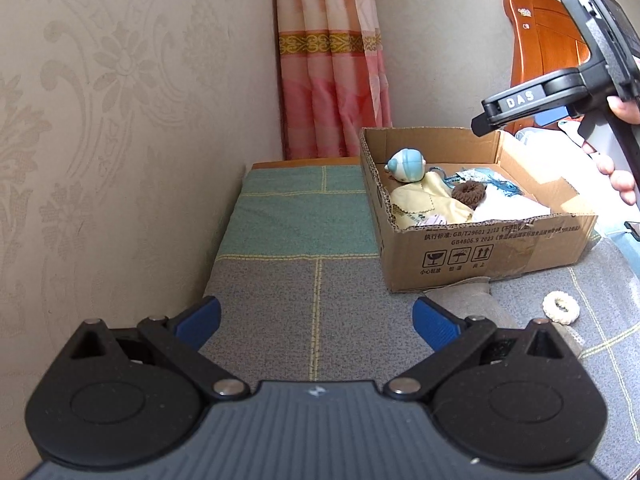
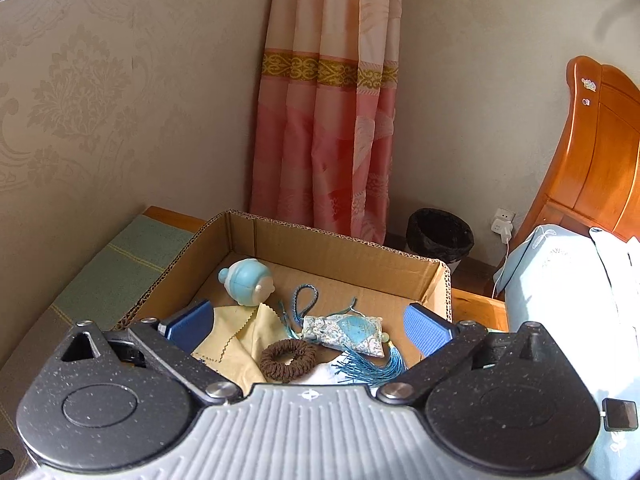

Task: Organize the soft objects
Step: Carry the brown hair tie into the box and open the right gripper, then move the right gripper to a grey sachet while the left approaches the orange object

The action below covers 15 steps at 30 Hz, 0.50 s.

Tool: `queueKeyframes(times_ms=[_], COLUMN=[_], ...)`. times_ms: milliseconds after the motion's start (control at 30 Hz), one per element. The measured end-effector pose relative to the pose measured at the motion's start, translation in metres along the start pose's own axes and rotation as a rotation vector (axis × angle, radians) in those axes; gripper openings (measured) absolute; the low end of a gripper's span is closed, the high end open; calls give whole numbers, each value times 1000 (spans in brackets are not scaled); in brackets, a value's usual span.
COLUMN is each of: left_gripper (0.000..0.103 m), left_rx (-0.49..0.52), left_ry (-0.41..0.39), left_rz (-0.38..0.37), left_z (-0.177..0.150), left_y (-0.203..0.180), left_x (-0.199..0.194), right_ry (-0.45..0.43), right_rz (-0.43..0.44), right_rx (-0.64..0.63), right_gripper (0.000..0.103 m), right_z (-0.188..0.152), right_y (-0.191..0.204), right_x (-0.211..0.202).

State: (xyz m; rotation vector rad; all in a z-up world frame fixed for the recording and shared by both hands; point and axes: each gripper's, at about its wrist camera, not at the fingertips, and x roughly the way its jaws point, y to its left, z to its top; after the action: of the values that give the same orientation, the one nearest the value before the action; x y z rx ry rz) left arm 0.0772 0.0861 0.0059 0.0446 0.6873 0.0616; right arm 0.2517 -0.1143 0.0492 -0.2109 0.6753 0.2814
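The left gripper (image 1: 316, 320) hovers over the grey-and-green cloth (image 1: 296, 216) with its jaws wide apart and empty. Right of it stands the cardboard box (image 1: 480, 248), holding a blue toy (image 2: 248, 282), yellow cloth (image 2: 240, 340), brown hair tie (image 2: 287, 359) and tasselled pouch (image 2: 344, 334). A white hair tie (image 1: 561, 308) lies outside on the cloth near the box. The right gripper (image 2: 308, 328) hangs over the box, jaws wide, holding nothing.
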Motion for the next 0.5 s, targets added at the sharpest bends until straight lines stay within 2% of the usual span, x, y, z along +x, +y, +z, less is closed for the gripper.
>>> queueKeyframes(times_ms=[233, 500], left_gripper=[102, 102], left_rx=[11, 8], left_ry=[2, -8], left_rz=[-12, -20], left_z=[-1, -2], left_y=[-5, -5], left_x=[-1, -4], right_ry=[38, 84], right_rz=[-21, -65], right_rx=[28, 63], right_gripper=[103, 103], right_z=[-17, -55], right_y=[0, 4], right_x=[-20, -43])
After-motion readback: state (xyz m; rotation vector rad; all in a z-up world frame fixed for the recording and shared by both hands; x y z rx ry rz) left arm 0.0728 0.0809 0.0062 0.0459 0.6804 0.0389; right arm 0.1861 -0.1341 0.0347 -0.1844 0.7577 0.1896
